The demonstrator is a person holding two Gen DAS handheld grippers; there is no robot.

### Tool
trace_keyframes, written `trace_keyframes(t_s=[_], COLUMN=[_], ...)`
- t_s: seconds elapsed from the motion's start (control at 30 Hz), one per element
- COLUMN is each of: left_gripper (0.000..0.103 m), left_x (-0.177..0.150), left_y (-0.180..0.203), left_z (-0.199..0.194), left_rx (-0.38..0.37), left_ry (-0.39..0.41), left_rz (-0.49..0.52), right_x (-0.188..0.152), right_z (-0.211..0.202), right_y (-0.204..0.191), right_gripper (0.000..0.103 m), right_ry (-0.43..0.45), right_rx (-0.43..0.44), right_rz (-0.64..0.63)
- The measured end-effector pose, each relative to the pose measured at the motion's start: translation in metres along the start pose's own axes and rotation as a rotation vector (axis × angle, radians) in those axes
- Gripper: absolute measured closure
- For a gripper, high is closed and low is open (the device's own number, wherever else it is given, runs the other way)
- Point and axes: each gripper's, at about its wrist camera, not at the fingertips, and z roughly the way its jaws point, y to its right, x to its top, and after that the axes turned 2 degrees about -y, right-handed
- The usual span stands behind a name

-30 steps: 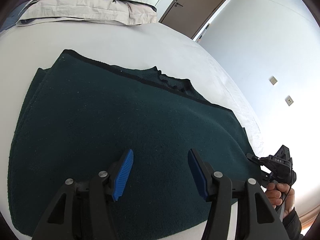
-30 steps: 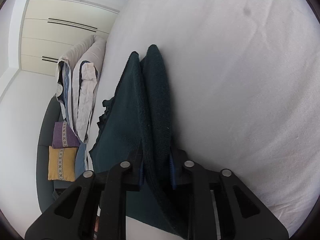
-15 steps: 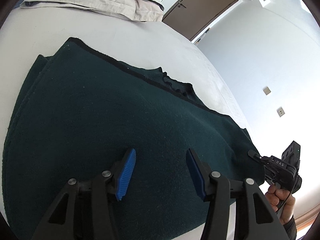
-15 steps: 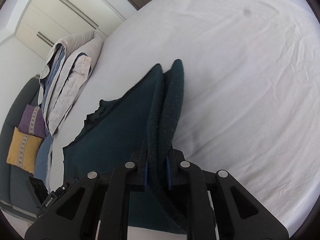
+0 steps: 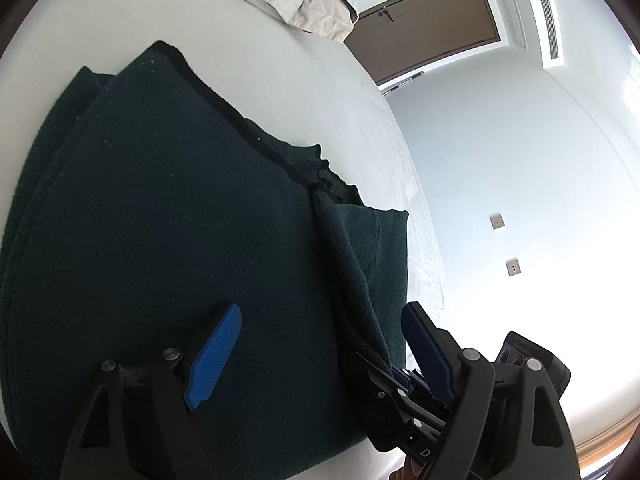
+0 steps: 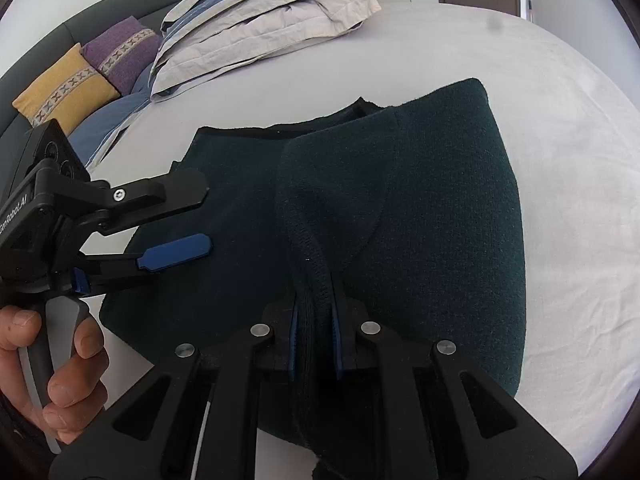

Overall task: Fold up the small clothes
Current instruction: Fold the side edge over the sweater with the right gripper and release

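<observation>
Two hand-held grippers work the dark green garment (image 6: pixel 440 208) lying on the white bed (image 6: pixel 568 128): our right hand-held gripper (image 6: pixel 314 344) is clamped on a bunched edge, carrying it over the body, while our left hand-held gripper (image 5: pixel 320 344), just opening, hovers empty. We'd lay that flap flat, edges aligned, before letting go.

Home bedroom, white-sheeted bed (image 6: pixel 560 160), stacked pillows (image 6: pixel 256 20), cushions (image 6: pixel 64 84), brown door (image 5: pixel 432 28)
</observation>
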Motion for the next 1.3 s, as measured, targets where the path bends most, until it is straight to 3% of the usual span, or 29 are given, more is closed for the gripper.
trace_keyframes(t_s=[0.2, 0.27, 0.4, 0.5, 0.53, 0.6, 0.63, 0.73, 0.83, 0.9, 1.07, 1.17, 1.3], left_gripper=[0.02, 0.033, 0.042, 0.044, 0.047, 0.05, 0.052, 0.076, 0.085, 0.087, 0.089, 0.09, 0.09], left_x=[0.018, 0.022, 0.033, 0.037, 0.036, 0.035, 0.035, 0.036, 0.034, 0.033, 0.04, 0.046, 0.057], left_y=[0.025, 0.031, 0.037, 0.036, 0.034, 0.036, 0.038, 0.039, 0.039, 0.046, 0.052, 0.054, 0.055], left_z=[0.035, 0.049, 0.067, 0.074, 0.076, 0.078, 0.08, 0.084, 0.082, 0.08, 0.069, 0.058, 0.038], left_rx=[0.008, 0.033, 0.063, 0.069, 0.077, 0.095, 0.102, 0.138, 0.146, 0.159, 0.141, 0.104, 0.119], left_ry=[-0.084, -0.115, -0.146, -0.162, -0.164, -0.161, -0.159, -0.162, -0.156, -0.154, -0.153, -0.148, -0.143], left_rz=[0.031, 0.044, 0.055, 0.056, 0.057, 0.068, 0.075, 0.083, 0.089, 0.12, 0.138, 0.132, 0.164], right_x=[-0.006, -0.013, -0.024, -0.046, -0.055, -0.077, -0.089, -0.123, -0.144, -0.178, -0.214, -0.221, -0.213], right_z=[-0.01, -0.013, -0.022, -0.051, -0.064, -0.093, -0.105, -0.129, -0.132, -0.136, -0.142, -0.147, -0.141], right_y=[0.014, 0.016, 0.01, 0.005, 0.005, 0.008, 0.013, 0.038, 0.056, 0.086, 0.134, 0.135, 0.128], right_gripper=[0.091, 0.091, 0.085, 0.07, 0.056, 0.052, 0.052, 0.052, 0.052, 0.052, 0.052, 0.052, 0.052], right_ry=[0.032, 0.03, 0.022, 0.055, 0.069, 0.124, 0.137, 0.157, 0.132, 0.119, 0.163, 0.169, 0.171], right_rx=[0.023, 0.017, 0.002, 0.008, -0.007, -0.009, 0.012, 0.057, 0.074, 0.072, 0.087, 0.075, 0.066], right_rz=[0.012, 0.002, -0.056, -0.125, -0.138, -0.138, -0.122, -0.008, 0.083, 0.212, 0.4, 0.391, 0.339])
